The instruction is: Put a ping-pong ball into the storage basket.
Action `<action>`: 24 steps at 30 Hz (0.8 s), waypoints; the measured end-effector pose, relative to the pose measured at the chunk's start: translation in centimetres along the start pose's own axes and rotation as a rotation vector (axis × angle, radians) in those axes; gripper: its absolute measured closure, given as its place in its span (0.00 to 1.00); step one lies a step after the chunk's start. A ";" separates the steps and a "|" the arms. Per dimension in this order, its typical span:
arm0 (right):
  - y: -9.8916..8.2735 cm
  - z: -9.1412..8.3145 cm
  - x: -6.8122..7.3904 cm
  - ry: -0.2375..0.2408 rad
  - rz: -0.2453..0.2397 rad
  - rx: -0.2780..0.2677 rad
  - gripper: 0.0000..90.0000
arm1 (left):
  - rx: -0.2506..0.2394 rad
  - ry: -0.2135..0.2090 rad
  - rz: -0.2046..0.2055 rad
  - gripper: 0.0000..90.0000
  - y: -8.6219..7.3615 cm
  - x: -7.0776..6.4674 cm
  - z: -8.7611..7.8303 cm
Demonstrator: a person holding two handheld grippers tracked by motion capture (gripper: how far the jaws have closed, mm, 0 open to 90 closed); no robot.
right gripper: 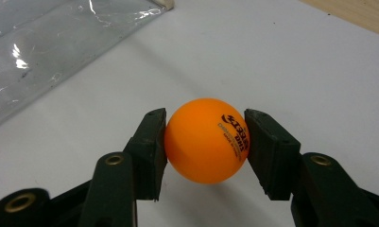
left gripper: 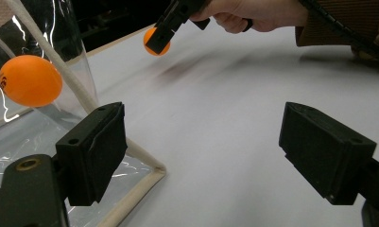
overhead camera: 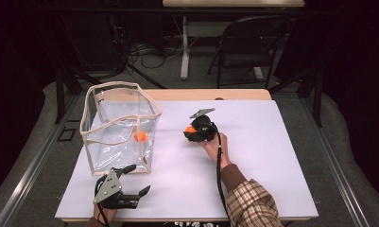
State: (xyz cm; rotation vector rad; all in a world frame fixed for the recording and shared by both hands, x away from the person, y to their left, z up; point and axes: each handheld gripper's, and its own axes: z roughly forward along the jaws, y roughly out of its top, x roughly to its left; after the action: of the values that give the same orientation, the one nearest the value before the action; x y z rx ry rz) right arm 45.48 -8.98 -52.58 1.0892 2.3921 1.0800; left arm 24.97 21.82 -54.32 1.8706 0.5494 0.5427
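Right gripper (right gripper: 206, 142) fingers clamped on orange ball (right gripper: 207, 140); left gripper (left gripper: 215, 156) fingers released, empty. Lift above clear bag (overhead camera: 121, 125) rim, centre over the opening, then release.

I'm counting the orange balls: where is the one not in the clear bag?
It sits pinched between the jaws of the right tool, near the middle of the white table in the high view, just right of the clear bag, which holds the other ball.
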 end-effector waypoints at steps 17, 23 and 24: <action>0.3 -2.2 0.2 0.018 -0.012 -0.009 0.56 | 0.000 0.000 -0.001 0.18 0.0 0.0 0.0; 0.3 -2.6 0.2 0.024 -0.024 -0.012 0.57 | -0.001 -0.001 -0.002 0.18 0.0 0.0 0.1; 0.3 -2.8 0.3 0.022 -0.023 -0.011 0.57 | -0.001 -0.001 -0.002 0.18 0.0 0.0 0.1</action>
State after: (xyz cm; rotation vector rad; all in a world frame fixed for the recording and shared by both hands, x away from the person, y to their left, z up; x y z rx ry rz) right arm 44.00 -10.05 -50.47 1.0489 2.4070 1.1022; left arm 25.01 21.78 -54.36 1.8684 0.5506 0.5409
